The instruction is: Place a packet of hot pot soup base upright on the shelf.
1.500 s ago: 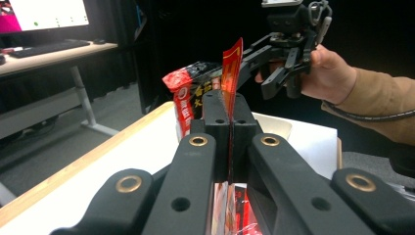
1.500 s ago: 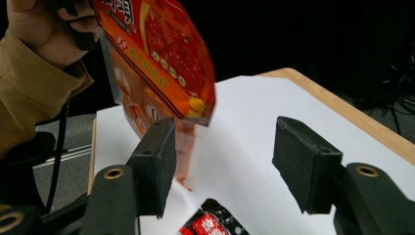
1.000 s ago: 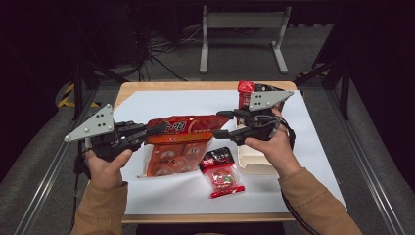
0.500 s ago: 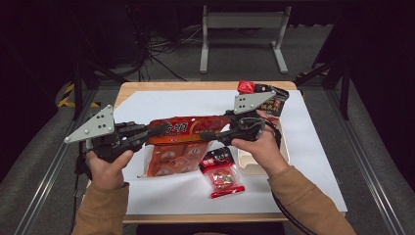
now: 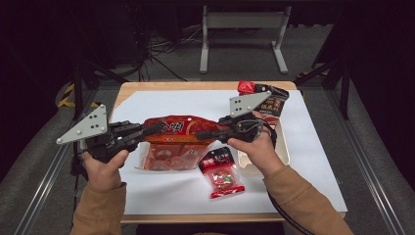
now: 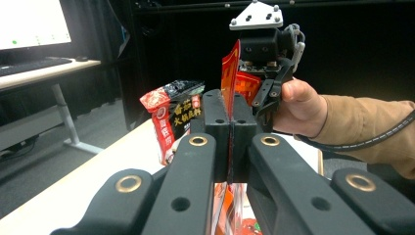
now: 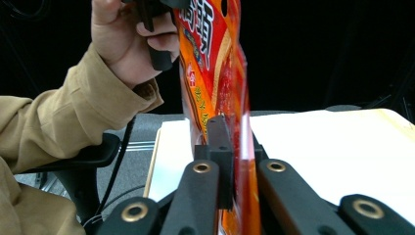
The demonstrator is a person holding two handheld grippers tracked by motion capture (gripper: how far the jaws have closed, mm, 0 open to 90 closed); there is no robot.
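High view shows a large red snack bag (image 5: 172,142) held up over the white sheet (image 5: 313,161) that covers the wooden table (image 5: 147,87). This bag is the landmark for the rest. The left gripper (image 5: 152,129) pinches the left end of its top edge, and the right gripper (image 5: 199,133) pinches the right end of the same edge, so the bag hangs between the two hands. Pale characters are printed on the top of the bag, but they are too small to read.

Left gripper view shows the jaws pressed tight together on the thin red edge of the bag (image 6: 229,78), with no gap between the pads. Right gripper view shows the jaws of the right gripper (image 7: 235,147), which have just been closing, now clamped on the orange-red film (image 7: 215,63); big pale characters run down the film, cut by the frame and not readable.

Just right of the bag and lower, a small red packet (image 5: 222,172) lies flat on the sheet; it has a dark label with white writing too small to read. Behind the right end of the bag, a black and red packet (image 5: 269,100) stands on the sheet. In the left gripper view this packet (image 6: 172,117) shows yellow characters on black, not legible
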